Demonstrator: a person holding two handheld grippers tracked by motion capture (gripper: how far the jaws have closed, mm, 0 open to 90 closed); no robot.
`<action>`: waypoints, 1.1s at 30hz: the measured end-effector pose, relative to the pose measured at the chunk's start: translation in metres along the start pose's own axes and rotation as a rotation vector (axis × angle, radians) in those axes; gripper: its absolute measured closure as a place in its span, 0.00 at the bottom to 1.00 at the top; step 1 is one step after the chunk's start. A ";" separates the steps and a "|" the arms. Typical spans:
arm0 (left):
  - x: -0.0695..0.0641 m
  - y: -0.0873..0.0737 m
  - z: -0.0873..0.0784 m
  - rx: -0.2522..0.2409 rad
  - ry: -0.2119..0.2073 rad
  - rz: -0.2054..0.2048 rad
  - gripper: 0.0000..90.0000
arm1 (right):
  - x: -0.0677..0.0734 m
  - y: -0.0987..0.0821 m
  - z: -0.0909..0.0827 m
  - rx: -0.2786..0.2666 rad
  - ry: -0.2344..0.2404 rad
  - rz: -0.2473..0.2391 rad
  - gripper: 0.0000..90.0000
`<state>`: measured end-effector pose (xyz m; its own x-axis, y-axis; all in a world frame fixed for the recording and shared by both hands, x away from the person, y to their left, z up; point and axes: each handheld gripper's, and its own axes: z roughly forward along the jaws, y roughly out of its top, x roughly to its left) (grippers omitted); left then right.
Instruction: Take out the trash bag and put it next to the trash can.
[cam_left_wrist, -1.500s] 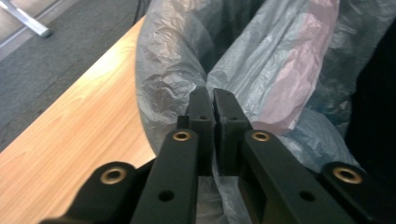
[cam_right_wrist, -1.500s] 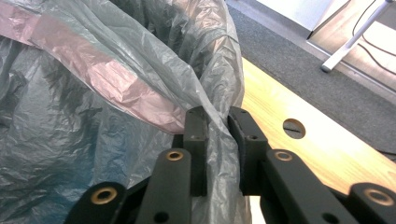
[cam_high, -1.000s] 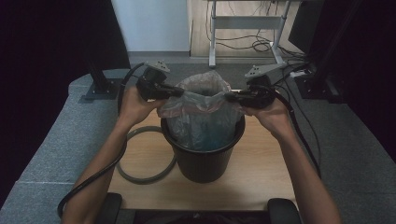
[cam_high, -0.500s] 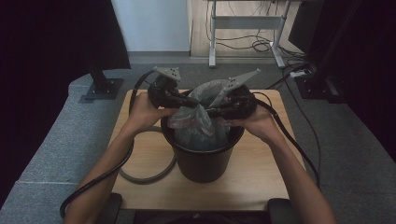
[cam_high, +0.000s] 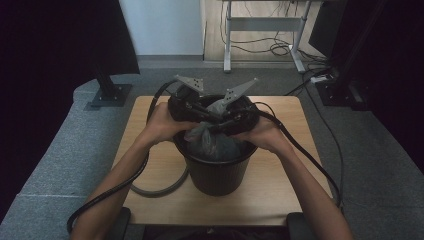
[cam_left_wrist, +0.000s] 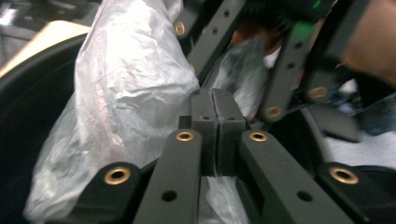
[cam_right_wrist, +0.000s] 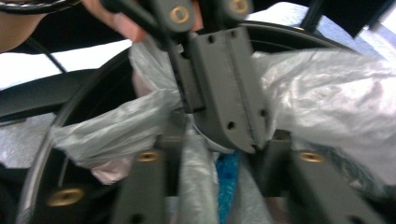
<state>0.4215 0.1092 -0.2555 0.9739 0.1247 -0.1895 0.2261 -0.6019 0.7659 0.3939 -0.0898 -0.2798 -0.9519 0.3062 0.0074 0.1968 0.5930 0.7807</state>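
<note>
The thin grey plastic bag (cam_high: 212, 142) sits inside the black bin (cam_high: 215, 172) on the tabletop (cam_high: 280, 195), its top gathered into a neck directly between and just below your two tongs, which meet over the bin's mouth. Judge it light, soft and slippery: film this thin will crumple, slide through a loose pinch and likely tear if yanked, so take it at the bunched neck, where the layers are thickest, not at a single skin. Your left tongs (cam_left_wrist: 215, 116) are pressed shut, pads together, with crumpled film just beside them and some apparently trapped beneath. Your right tongs (cam_right_wrist: 212, 154) have just been opening, a twisted strand of bag lying between them; a firm grip cannot be confirmed. A grey hose loop (cam_high: 160, 187) lies beside the bin.
</note>
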 end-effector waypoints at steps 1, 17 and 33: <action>0.002 0.000 -0.003 -0.016 0.007 -0.016 0.90 | 0.000 -0.001 0.000 0.007 0.003 0.002 0.82; 0.007 -0.025 -0.007 0.085 0.076 0.021 0.26 | -0.013 -0.006 -0.023 -0.073 -0.013 0.088 0.93; 0.016 -0.031 0.000 0.176 0.193 -0.015 0.90 | -0.006 -0.002 -0.041 -0.080 -0.028 0.080 0.52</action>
<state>0.4300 0.1294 -0.2822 0.9597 0.2729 -0.0663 0.2504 -0.7244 0.6423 0.3901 -0.1232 -0.2558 -0.9268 0.3715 0.0551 0.2514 0.5047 0.8259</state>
